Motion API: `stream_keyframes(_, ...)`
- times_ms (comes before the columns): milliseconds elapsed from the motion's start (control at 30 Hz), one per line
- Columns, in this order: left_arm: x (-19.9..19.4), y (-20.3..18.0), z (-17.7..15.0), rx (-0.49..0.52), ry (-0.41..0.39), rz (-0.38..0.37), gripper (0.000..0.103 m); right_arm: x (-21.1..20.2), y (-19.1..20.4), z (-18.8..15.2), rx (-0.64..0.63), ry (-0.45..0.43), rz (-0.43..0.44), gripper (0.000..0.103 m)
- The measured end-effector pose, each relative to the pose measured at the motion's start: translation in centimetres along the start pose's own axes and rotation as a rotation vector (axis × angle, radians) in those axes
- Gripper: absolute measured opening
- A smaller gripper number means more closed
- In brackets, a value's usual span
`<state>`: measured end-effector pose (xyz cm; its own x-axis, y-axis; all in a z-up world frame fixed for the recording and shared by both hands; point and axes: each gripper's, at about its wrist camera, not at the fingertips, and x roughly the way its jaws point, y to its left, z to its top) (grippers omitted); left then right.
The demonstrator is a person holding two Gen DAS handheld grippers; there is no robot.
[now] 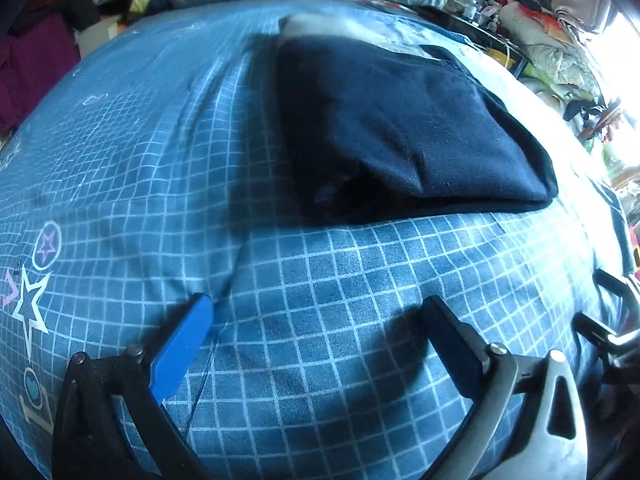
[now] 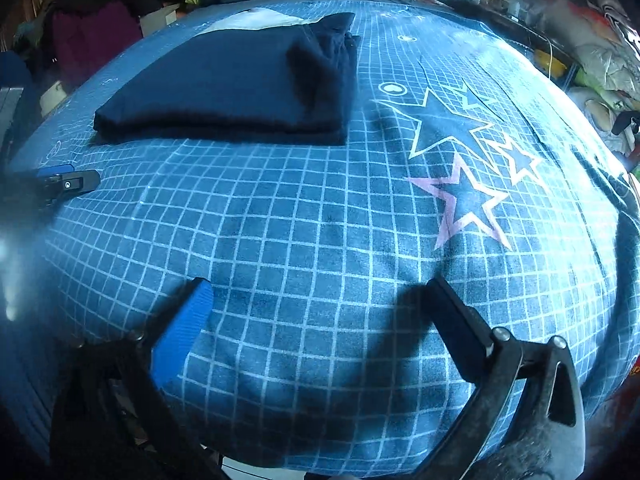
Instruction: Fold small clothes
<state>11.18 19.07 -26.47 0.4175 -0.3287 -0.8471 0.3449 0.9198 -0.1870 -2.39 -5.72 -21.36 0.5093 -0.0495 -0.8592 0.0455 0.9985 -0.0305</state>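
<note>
Navy folded garment [image 1: 404, 128] lies flat on the blue grid-printed bedspread [image 1: 320, 280], well ahead of both tools. Left gripper [image 1: 320, 312] and right gripper [image 2: 320, 296] hover above bare cloth, jaws spread wide and grasping nothing.

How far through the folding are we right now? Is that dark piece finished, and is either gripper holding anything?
Done: the navy garment lies folded in a compact layered stack on the blue grid bedsheet.
In hand: nothing. The left gripper and the right gripper are both open, over bare sheet short of the stack.
Left: a white item shows behind the stack; whether it needs folding is unclear.
</note>
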Motion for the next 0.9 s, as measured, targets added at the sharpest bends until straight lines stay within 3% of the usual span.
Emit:
stream_keyframes(233, 1.6, -0.5, 2.0, -0.071, 0.05, 0.083, 0.103, 1.2, -1.0, 1.5, 0.05, 0.024, 0.029, 0.103)
stream_keyframes(400, 2.2, -0.6, 2.3, -0.16, -0.007, 0.135, 0.103, 1.4, -1.2, 1.7, 0.065, 0.045, 0.022, 0.103)
stream_keyframes(500, 2.3, -0.9, 2.2, -0.154, -0.018, 0.173, 0.103, 1.3, -1.1, 1.6, 0.068, 0.029, 0.016, 0.103)
stream_keyframes(900, 2.6, -0.7, 2.4, -0.149, -0.048, 0.164, 0.103, 1.0, -0.6, 1.0, 0.077, -0.009, -0.007, 0.103)
